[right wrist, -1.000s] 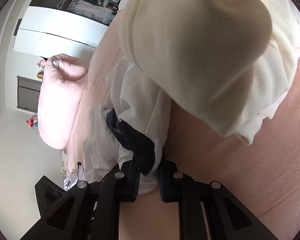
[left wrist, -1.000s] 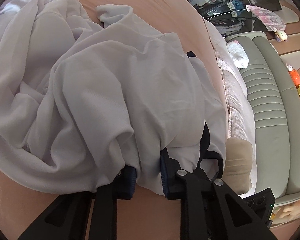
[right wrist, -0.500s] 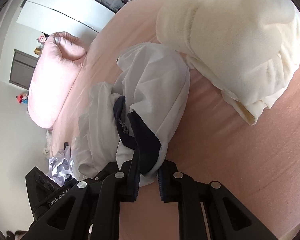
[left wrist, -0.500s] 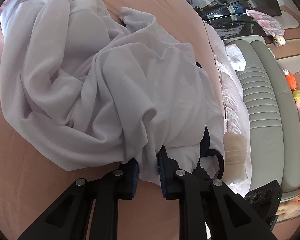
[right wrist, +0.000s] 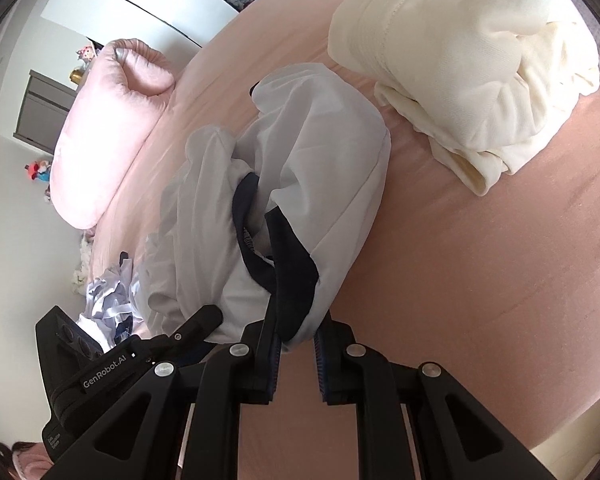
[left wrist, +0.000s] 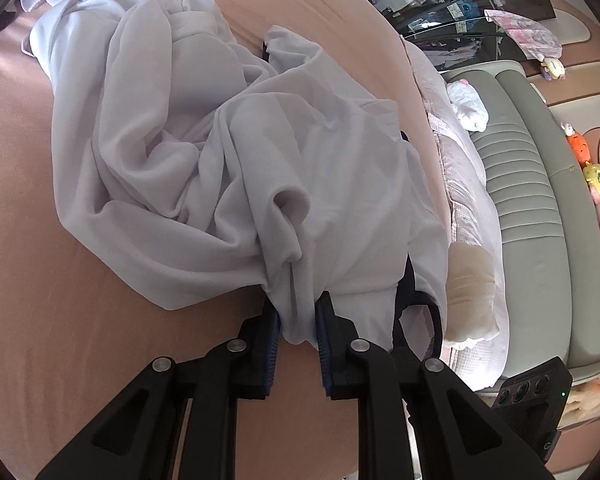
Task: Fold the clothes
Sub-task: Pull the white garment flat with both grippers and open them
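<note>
A crumpled white shirt [left wrist: 228, 168] with a dark navy collar lies bunched on the pink bed [left wrist: 60, 340]. My left gripper [left wrist: 298, 330] is shut on a fold of its white cloth near the bed's near edge. In the right wrist view the same white shirt [right wrist: 320, 176] trails away from my right gripper [right wrist: 296, 338], which is shut on the shirt at its navy collar [right wrist: 292, 280]. The left gripper's body [right wrist: 132, 360] shows at the lower left there, close beside the right one.
A folded cream garment [right wrist: 460, 72] rests on the bed to the right of the shirt. A pink pillow [right wrist: 112, 128] lies at the far left. A grey padded headboard [left wrist: 540, 208], soft toys [left wrist: 596, 176] and a small heap of other clothes [right wrist: 108, 304] border the bed.
Both grippers have pulled back with the shirt, which has drawn away from the cream garment and stretched out, so more of the pink bed shows around it.
</note>
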`<state>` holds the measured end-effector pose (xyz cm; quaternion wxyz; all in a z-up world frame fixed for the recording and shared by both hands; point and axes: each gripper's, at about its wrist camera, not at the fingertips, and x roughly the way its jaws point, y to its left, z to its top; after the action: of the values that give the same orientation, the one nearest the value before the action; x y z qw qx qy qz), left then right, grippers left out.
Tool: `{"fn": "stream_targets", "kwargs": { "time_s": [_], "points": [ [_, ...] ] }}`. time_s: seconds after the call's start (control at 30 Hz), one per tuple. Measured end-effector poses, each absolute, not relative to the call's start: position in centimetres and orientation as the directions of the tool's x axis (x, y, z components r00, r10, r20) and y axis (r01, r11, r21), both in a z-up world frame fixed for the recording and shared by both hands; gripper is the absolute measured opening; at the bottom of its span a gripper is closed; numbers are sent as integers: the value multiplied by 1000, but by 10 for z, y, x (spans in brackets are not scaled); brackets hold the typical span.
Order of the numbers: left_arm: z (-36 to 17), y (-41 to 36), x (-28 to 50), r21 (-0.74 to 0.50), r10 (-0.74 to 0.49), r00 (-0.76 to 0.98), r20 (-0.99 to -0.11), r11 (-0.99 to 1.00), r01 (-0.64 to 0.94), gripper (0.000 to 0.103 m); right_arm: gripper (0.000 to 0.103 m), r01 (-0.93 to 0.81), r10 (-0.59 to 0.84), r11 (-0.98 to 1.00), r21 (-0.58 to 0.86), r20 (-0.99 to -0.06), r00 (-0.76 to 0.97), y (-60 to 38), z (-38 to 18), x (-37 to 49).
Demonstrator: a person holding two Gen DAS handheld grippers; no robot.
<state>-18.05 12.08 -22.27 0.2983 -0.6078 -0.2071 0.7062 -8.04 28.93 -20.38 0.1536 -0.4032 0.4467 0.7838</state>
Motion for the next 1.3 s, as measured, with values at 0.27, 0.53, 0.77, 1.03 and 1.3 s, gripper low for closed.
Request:
{"fn": "stream_targets", "kwargs": {
  "time_s": [0.27, 0.53, 0.77, 1.03, 1.3],
  "points": [
    [-209, 119, -174, -490, 535, -95, -839, -821, -294, 11, 13, -593, -94, -617, 518, -796, -598, 274, -194, -78],
    [-190, 101, -175, -424, 499, -147, -854, -832, -358, 11, 13, -598, -92, -627, 499, -809, -580, 274, -192, -75],
    [-175, 116, -174, -481, 564, -137, -815, -789, -382, 12, 15, -622, -99, -628, 467, -841, -531, 282, -198, -71],
    [-162, 150, -173, -463, 558, -148, -817, -786, -410, 76, 67, -673, -28, -632, 383, -880, -475, 293, -185, -64],
    [-142, 188, -168, -332, 491, -195, -849, -783, -526, 76, 67, -685, 39, -650, 328, -886, -461, 307, -175, -65]
  ]
}}
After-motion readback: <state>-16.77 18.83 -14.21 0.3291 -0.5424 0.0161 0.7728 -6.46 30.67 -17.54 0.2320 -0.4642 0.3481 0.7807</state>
